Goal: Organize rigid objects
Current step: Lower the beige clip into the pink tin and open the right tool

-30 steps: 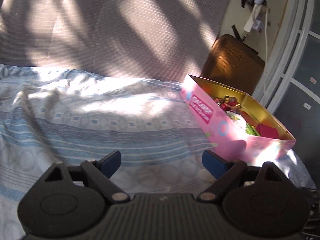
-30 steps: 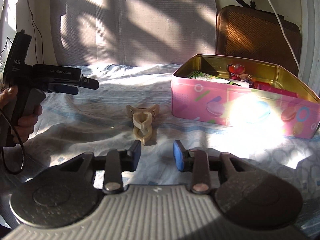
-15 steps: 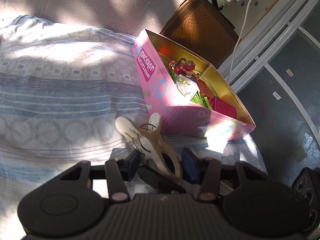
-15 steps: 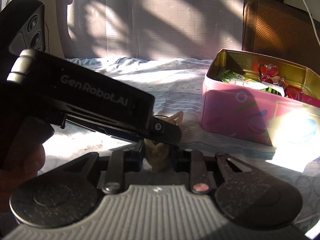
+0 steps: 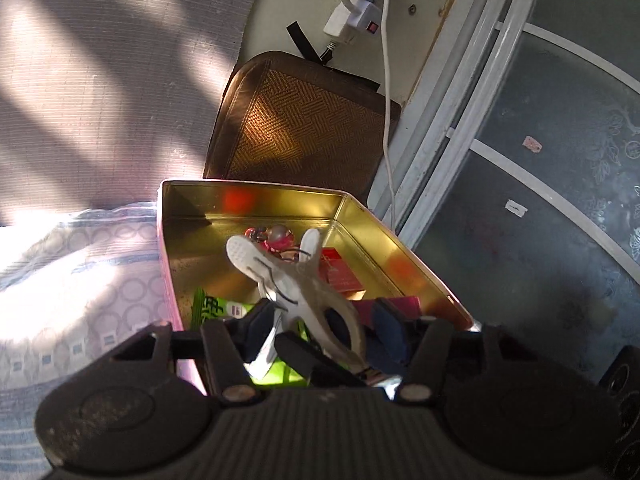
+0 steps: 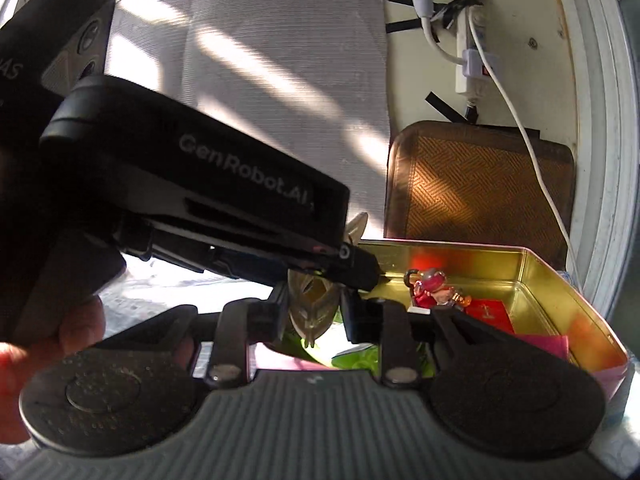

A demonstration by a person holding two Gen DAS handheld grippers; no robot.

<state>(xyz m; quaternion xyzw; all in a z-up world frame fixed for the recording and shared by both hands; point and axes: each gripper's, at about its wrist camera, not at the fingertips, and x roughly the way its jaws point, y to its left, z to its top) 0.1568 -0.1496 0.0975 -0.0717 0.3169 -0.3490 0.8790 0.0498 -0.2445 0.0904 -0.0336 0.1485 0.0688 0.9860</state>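
A beige spring clip point(image 5: 304, 280) hangs over the open pink tin point(image 5: 256, 185) with the gold inside. It sits between the blue pads of my left gripper point(image 5: 324, 330), whose jaws are opening; a gap shows at the right pad. In the right wrist view my right gripper point(image 6: 314, 314) is shut on the same clip point(image 6: 314, 316), above the tin's point(image 6: 560, 292) near left corner. The left gripper's black housing point(image 6: 200, 184) crosses that view, held by a hand point(image 6: 80, 320).
The tin holds a red figure keyring point(image 5: 276, 240), a red card point(image 5: 340, 272) and a green packet point(image 5: 216, 308). Behind it lean a brown woven mat point(image 5: 304, 128) and a power strip with a white cable point(image 5: 386, 80). A blue patterned sheet point(image 5: 80, 272) lies to the left and a glass door frame point(image 5: 460, 120) stands to the right.
The clip has gone from the sheet up over the tin, held in both grippers. The left jaws closed on it half a second ago and now stand wider.
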